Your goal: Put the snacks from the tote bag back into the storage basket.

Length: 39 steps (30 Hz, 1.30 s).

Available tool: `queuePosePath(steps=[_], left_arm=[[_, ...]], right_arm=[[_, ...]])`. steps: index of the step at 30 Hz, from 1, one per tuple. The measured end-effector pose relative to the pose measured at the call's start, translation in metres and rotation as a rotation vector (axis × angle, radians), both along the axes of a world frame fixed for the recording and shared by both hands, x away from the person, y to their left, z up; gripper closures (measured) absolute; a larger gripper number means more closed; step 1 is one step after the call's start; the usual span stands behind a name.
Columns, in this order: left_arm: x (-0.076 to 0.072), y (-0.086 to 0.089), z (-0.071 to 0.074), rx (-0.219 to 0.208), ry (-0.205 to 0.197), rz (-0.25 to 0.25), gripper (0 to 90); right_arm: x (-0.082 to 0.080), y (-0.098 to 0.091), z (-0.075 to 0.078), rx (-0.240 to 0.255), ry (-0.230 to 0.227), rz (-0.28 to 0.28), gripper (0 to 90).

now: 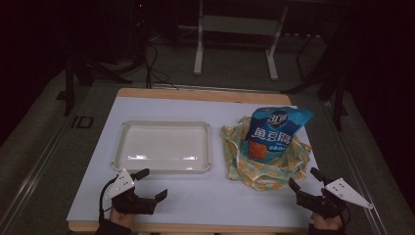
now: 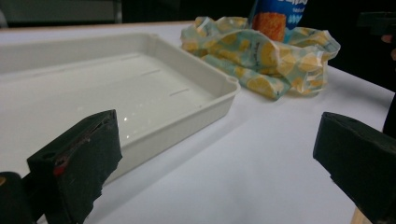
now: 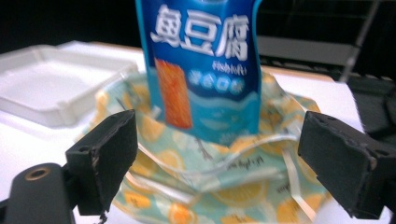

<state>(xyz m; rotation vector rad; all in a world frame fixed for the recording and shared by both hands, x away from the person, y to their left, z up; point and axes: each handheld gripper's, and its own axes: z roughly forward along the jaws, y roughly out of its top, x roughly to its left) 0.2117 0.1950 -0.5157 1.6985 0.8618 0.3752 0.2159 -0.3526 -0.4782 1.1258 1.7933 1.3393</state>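
Note:
A blue snack bag point(image 1: 274, 132) with white lettering stands upright inside a crumpled lemon-print bag point(image 1: 266, 169) at the right of the white table. The snack bag point(image 3: 205, 65) rises straight ahead in the right gripper view, the lemon-print bag point(image 3: 219, 186) spread below it. My right gripper point(image 1: 306, 180) is open just in front of that bag, jaws wide apart, holding nothing. An empty white tray point(image 1: 164, 146) lies at the left. My left gripper point(image 1: 151, 183) rests open near the tray's front edge point(image 2: 187, 121), with nothing between its jaws.
The white board point(image 1: 210, 205) covers a wooden table with its front edge close to both hands. Beyond the table stand a white frame's legs point(image 1: 198, 54) and cables on a dark floor.

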Motion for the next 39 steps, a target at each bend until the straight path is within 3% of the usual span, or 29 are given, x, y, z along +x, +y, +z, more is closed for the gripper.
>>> queuePosePath(steps=[2,6,10,12,17,19,22,24,26,28,36,39], left_arm=[[0.001,0.002,0.000,0.006,0.023,-0.003,1.6],[-0.001,0.001,0.003,0.039,0.013,-0.025,1.6],[-0.001,0.000,0.004,0.031,0.013,-0.024,1.6],[0.001,-0.002,0.005,0.012,0.023,-0.010,1.6],[0.006,-0.006,0.008,0.067,0.033,-0.019,1.6],[0.007,-0.008,0.010,0.068,0.033,-0.027,1.6],[0.010,-0.012,0.012,0.036,0.049,-0.051,1.6],[0.011,-0.017,0.016,0.032,0.055,-0.072,1.6],[0.012,-0.023,0.020,0.060,0.048,-0.090,1.7],[0.012,-0.029,0.025,0.079,0.036,-0.110,2.4],[0.023,-0.047,0.033,0.055,0.033,-0.152,2.5],[0.031,-0.057,0.035,0.047,0.029,-0.161,2.5]], right_arm=[[0.000,-0.001,-0.001,0.010,0.001,0.004,12.0],[0.001,-0.004,0.000,0.020,0.045,0.004,13.3],[0.001,-0.004,-0.001,0.022,0.053,0.012,13.3],[0.002,-0.004,-0.001,0.014,0.078,0.023,13.3],[0.006,-0.003,0.005,-0.015,0.105,0.051,12.5],[0.005,-0.004,0.008,-0.009,0.086,0.060,12.2],[0.006,-0.003,0.012,-0.014,0.075,0.064,12.1],[0.007,-0.002,0.013,-0.025,0.087,0.064,12.2],[0.007,0.000,0.014,-0.043,0.083,0.054,13.0],[0.007,0.000,0.015,-0.041,0.083,0.066,12.9],[0.012,0.004,0.018,-0.031,0.101,0.092,11.5],[0.013,0.002,0.020,-0.002,0.101,0.104,11.5]])
